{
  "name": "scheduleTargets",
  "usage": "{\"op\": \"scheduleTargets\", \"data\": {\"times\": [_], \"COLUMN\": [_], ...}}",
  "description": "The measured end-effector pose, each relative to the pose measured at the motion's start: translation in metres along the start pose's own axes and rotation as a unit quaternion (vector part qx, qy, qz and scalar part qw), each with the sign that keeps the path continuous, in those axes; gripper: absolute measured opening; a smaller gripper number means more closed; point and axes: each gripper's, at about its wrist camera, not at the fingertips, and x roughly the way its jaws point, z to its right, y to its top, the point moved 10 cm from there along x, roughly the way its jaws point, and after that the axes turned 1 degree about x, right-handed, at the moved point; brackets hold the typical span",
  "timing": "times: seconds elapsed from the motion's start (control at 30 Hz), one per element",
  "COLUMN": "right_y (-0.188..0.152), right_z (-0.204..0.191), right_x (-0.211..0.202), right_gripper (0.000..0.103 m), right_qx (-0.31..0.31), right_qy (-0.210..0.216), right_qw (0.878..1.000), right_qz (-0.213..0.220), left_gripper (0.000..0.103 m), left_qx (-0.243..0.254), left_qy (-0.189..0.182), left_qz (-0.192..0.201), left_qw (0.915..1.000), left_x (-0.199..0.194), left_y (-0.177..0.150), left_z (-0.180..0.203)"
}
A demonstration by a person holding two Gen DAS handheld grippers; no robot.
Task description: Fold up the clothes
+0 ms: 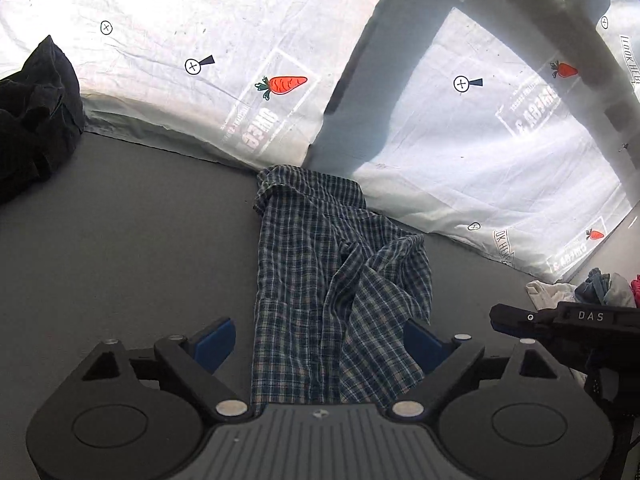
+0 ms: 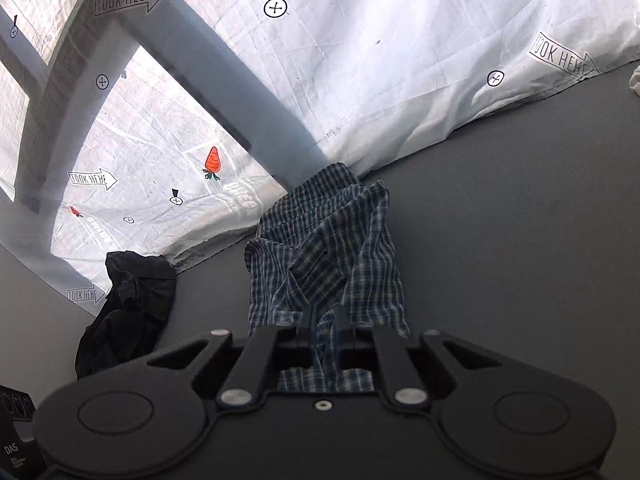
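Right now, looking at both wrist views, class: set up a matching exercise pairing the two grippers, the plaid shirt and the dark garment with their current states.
Things:
1. left gripper
2. right gripper
3. plaid shirt
4. dark garment

States:
A. crumpled heap, untouched, by the printed white sheet
B. fingers spread wide apart
C. stretched across the grey table, pinched at the near end
D. fingers closed on cloth

Pairs: 1-B, 2-D, 3-C, 4-A
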Motion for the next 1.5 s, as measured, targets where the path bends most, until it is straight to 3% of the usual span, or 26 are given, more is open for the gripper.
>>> {"op": "scheduleTargets", "data": {"times": [0.1,0.23,0.3,0.37,0.47,0.6,0.77,0.9,0.93,0.97,1.0,1.07,1.23,1.5], "right_y": [0.013,0.004,0.002,0.008,0.032,0.064,0.068,0.023,0.008,-0.009,-0.025,-0.053,-0.120,-0.158], "right_z": [0.006,0.007,0.008,0.014,0.024,0.028,0.015,-0.010,-0.017,-0.022,-0.025,-0.025,-0.007,0.022], "right_x": [0.054,0.115,0.135,0.151,0.168,0.175,0.129,0.077,0.066,0.056,0.047,0.032,-0.013,-0.092], "right_gripper": [0.011,0.011,0.010,0.000,0.000,0.002,0.016,0.023,0.030,0.043,0.047,0.047,0.045,0.049], "right_qx": [-0.008,-0.024,-0.030,-0.018,0.021,0.013,0.032,0.004,-0.008,-0.023,-0.040,-0.078,-0.186,-0.156], "right_qy": [0.004,0.010,0.006,-0.002,0.004,-0.017,0.024,0.048,0.049,0.049,0.041,0.008,-0.090,-0.144], "right_qw": [0.999,0.994,0.994,0.995,0.997,0.998,0.998,0.996,0.994,0.993,0.992,0.990,0.966,0.969], "right_qz": [-0.040,-0.103,-0.108,-0.102,-0.075,-0.057,-0.048,-0.080,-0.094,-0.107,-0.116,-0.120,-0.153,-0.123], "left_gripper": [0.071,0.071,0.068,0.063,0.058,0.057,0.057,0.057,0.057,0.057,0.057,0.058,0.059,0.060], "left_qx": [-0.009,-0.019,-0.026,-0.025,-0.024,-0.043,-0.044,-0.049,-0.052,-0.054,-0.056,-0.047,-0.018,-0.009], "left_qy": [-0.017,-0.024,-0.027,-0.025,-0.020,-0.010,-0.005,-0.001,0.000,0.001,0.002,0.001,0.011,0.044], "left_qz": [-0.013,-0.020,-0.026,-0.032,-0.040,-0.037,-0.029,-0.039,-0.043,-0.046,-0.050,-0.053,-0.066,-0.116], "left_qw": [0.9997,0.9993,0.9990,0.9988,0.9987,0.9983,0.9986,0.9980,0.9977,0.9975,0.9972,0.9975,0.9976,0.9922], "left_x": [0.042,0.085,0.105,0.122,0.144,0.153,0.129,0.099,0.089,0.078,0.067,0.040,-0.023,-0.087], "left_y": [0.017,0.036,0.041,0.045,0.050,0.058,0.058,0.036,0.028,0.020,0.012,-0.007,-0.059,-0.149], "left_z": [-0.002,0.008,0.009,0.007,0.002,-0.009,-0.012,-0.017,-0.018,-0.017,-0.017,-0.014,-0.005,-0.016]}}
